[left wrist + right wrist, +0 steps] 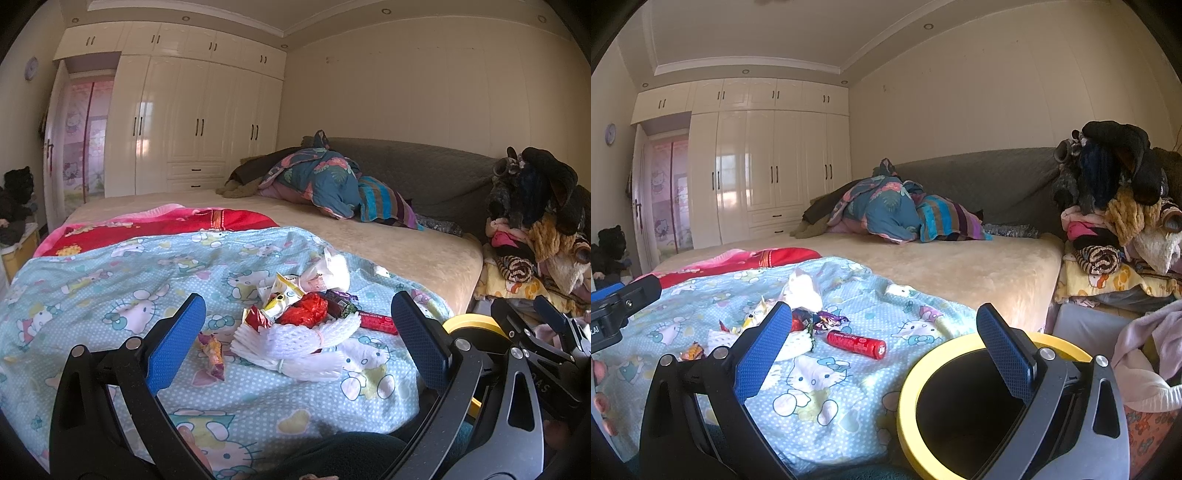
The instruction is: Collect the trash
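Left wrist view: the left gripper point(297, 325) is spread wide and holds nothing, framing a trash pile point(295, 317) of wrappers and white foam netting point(299, 343) on the cartoon-cat quilt point(92, 295). Right wrist view: the right gripper point(884, 332) is likewise wide and unloaded; a red tube point(856, 343) lies on the quilt, near the yellow-rimmed bin point(960, 410).

A white wardrobe point(192, 122) fills the far left wall. Crumpled bedding point(325, 184) lies far on the beige bed point(406, 243), and a heap of clothes point(1119, 214) is piled at right.
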Demonstrator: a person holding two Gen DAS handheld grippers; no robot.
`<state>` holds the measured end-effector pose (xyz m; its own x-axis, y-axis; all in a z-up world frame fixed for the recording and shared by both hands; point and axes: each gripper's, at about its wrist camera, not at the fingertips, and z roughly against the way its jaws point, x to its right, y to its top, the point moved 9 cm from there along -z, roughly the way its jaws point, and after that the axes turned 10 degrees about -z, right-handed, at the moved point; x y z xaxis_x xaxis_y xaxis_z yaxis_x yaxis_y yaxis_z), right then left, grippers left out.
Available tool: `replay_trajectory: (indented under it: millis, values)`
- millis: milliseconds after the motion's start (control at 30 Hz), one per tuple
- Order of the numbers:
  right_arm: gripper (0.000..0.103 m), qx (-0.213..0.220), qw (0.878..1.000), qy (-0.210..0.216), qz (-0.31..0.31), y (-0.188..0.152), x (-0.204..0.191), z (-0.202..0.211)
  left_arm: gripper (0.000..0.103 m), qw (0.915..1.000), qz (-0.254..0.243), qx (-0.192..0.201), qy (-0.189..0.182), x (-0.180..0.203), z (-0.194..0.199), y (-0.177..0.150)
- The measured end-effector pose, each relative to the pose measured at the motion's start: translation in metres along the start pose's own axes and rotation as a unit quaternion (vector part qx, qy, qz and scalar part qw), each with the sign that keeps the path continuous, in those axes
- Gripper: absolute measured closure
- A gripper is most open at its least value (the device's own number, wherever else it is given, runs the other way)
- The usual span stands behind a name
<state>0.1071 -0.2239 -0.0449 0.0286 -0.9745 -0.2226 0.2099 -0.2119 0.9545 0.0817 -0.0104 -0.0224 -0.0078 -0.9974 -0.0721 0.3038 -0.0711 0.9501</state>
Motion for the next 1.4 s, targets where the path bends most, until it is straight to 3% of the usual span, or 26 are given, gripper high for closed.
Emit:
replay_trajectory:
  millis: [367, 733, 967, 1100, 1400]
  values:
    - [0.006, -0.018, 1.000, 0.020, 0.000, -0.009, -0.018, -0.010, 0.010, 0.9998, 0.022, -0.004, 0.000, -0.013, -0.003, 0.000]
    - [0.006, -0.077, 0.994, 0.083, 0.004, -0.001, -0.061, -0.038, 0.010, 0.9974, 0.060, -0.007, 0.041, -0.071, -0.005, -0.002]
    - [0.006, -0.114, 0.988, 0.100, 0.014, -0.012, -0.095, -0.054, 0.010, 0.9944, 0.075, -0.015, 0.073, -0.109, -0.008, -0.011]
    - [0.006, -0.138, 0.986, 0.092, 0.016, -0.020, -0.107, -0.070, 0.010, 0.9944, 0.085, -0.026, 0.056, -0.124, -0.013, -0.021]
    - [0.006, -0.211, 0.976, 0.050, 0.005, -0.049, -0.100, -0.123, 0.011, 0.9879, 0.108, -0.110, 0.014, -0.127, -0.047, -0.065]
